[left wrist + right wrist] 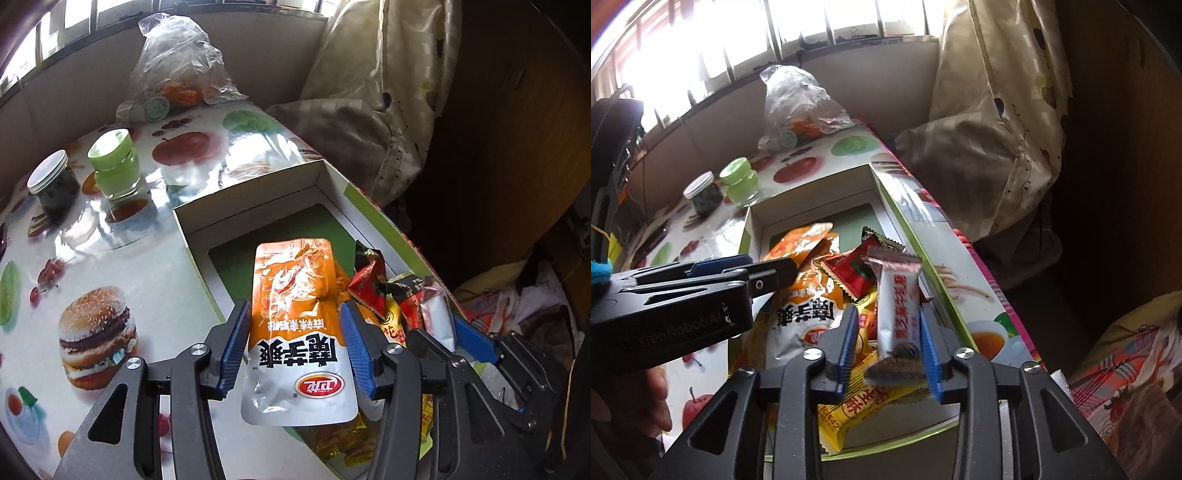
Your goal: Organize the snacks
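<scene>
Left wrist view. Left gripper [295, 347] has its blue pads pressed against both sides of an orange-and-white pouch [295, 325], held above the open box [255, 206] on the fruit-print table [122, 236]. The pouch reads upside down from here: large black Chinese characters, a smaller line above them, and a red oval logo I cannot read. The pads catch only its slick mid-section, so it may slide out and land on the heaped packets rather than the bare green floor. The right gripper [439, 332] works close alongside; the two may knock together.

Right wrist view. Right gripper [890, 339] clamps a slim white bar [897, 306] with red Chinese lettering down its length, upright over the box [886, 192]. The bar is blurred and appears tilted, so the hold may be loose and a drop is possible. Below lies a yellow packet [849, 410] with red characters and the number 42. The left gripper [768, 273] carries faint "GenRobot.AI" lettering. Red wrappers [853, 277] crowd the middle, leaving little flat room.
</scene>
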`<state>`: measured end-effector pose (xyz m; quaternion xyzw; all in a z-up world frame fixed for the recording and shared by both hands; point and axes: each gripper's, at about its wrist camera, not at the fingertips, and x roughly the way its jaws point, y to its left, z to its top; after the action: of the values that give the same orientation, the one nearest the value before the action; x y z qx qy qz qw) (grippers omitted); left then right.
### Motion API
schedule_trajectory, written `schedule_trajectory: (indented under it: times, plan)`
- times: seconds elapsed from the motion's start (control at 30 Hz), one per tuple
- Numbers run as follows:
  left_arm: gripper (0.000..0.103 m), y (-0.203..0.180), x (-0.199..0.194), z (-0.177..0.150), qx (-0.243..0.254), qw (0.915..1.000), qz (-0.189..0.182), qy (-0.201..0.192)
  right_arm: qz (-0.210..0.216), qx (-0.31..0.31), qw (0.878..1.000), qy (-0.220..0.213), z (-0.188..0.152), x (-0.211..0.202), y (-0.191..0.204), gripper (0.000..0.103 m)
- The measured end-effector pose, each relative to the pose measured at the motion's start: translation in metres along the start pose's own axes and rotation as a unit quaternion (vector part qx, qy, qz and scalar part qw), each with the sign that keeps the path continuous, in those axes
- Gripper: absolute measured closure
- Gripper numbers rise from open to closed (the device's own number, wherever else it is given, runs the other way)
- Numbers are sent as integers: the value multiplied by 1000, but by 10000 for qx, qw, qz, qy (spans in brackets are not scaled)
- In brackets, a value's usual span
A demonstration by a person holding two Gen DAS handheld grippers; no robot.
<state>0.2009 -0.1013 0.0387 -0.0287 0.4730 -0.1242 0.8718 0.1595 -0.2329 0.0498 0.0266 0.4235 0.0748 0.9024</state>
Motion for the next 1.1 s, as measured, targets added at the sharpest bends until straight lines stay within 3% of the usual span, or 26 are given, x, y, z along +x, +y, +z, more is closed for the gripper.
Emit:
schedule_trajectory:
  times: [0.53,0.8,1.1]
  plan:
    - [50,-4,-34,-16,30,9990,168,-412,-90,21,9996,-250,-9,-25,2,56]
    - [50,-6,-57,-48,74,9980,214,-593,-191,72,9994,-296,-27,-42,2,56]
    - [50,-5,-55,-96,136,9983,427,-373,-311,-20,9992,-251,-61,-56,7,55]
